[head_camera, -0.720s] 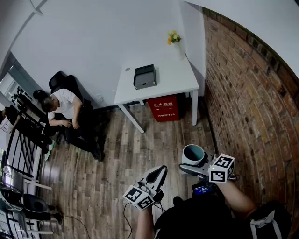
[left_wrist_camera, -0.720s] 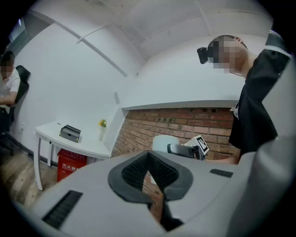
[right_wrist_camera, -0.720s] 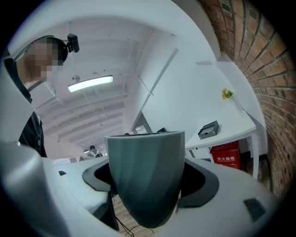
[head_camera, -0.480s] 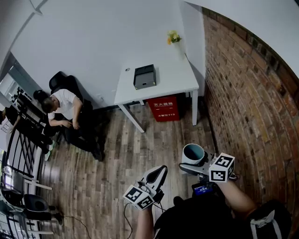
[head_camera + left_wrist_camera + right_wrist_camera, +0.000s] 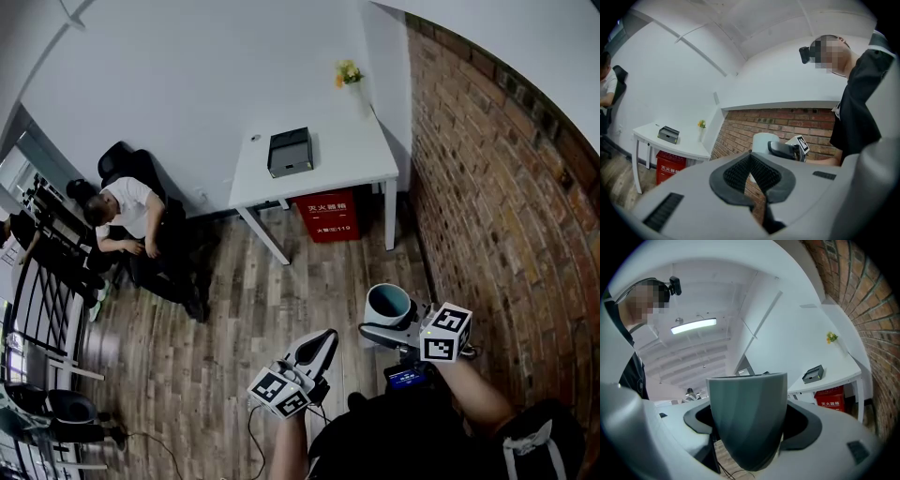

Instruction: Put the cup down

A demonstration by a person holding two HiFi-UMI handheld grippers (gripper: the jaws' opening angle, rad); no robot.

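Right gripper view: R gripper [image 5: 751,427] clamps cup [image 5: 746,399]; L gripper [image 5: 751,161] pressed together, empty.

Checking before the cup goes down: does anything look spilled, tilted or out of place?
Nothing stands out. The cup sits upright in the right gripper, the left gripper is shut and empty, and the box and flowers stand neatly on the table.

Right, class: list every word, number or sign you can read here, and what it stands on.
"灭火器箱": red box under the white table.
"119": same box, second line; the characters before it are too small.
Small lit screen: too small to read.
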